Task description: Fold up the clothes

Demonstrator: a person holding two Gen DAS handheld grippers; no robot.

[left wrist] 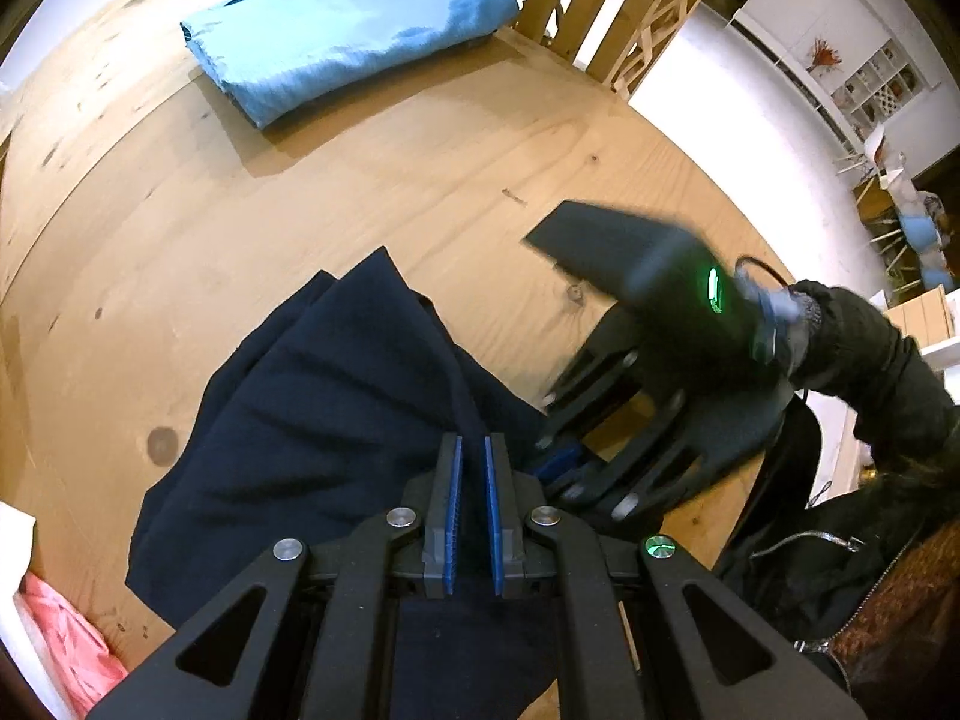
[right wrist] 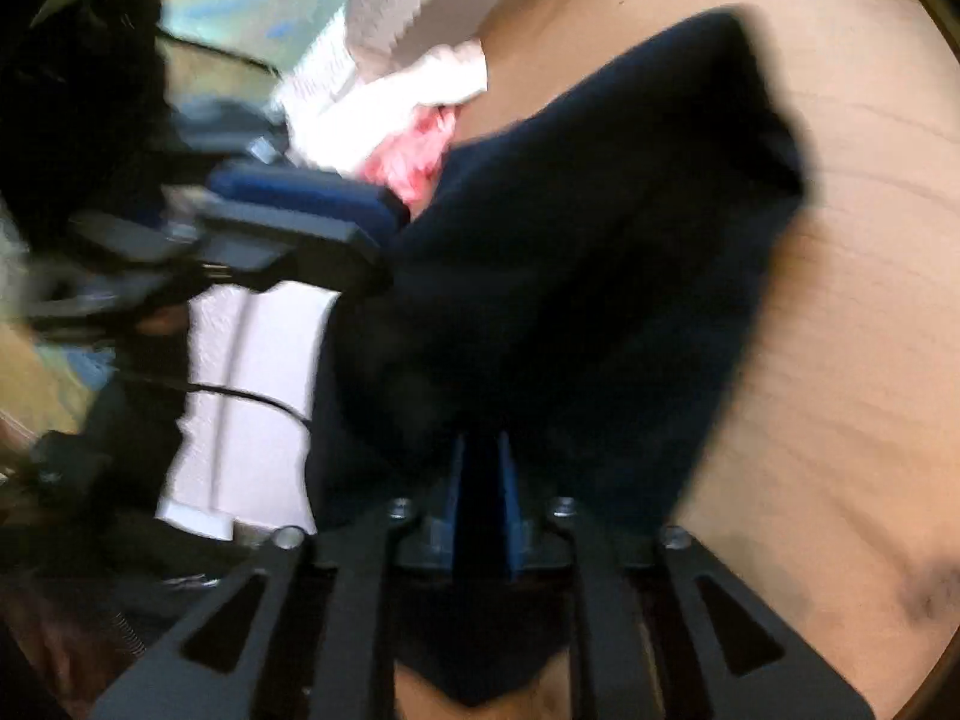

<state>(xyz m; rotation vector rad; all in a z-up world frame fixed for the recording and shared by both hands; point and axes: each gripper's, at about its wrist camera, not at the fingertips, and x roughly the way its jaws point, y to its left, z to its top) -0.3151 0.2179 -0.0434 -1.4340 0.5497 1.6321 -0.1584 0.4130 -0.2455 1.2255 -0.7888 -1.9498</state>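
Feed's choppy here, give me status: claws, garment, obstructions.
Left claw shut on navy garment. Right claw on the same cloth, grip unclear. Folded blue garment far off, clear.

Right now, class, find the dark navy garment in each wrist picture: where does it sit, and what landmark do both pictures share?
Left wrist view: the dark navy garment fills the lower centre, bunched on the wooden table, running under the left gripper.
Right wrist view: it fills the centre, blurred, running between the right gripper fingers.
Shared landmark: the pink cloth beside the garment.
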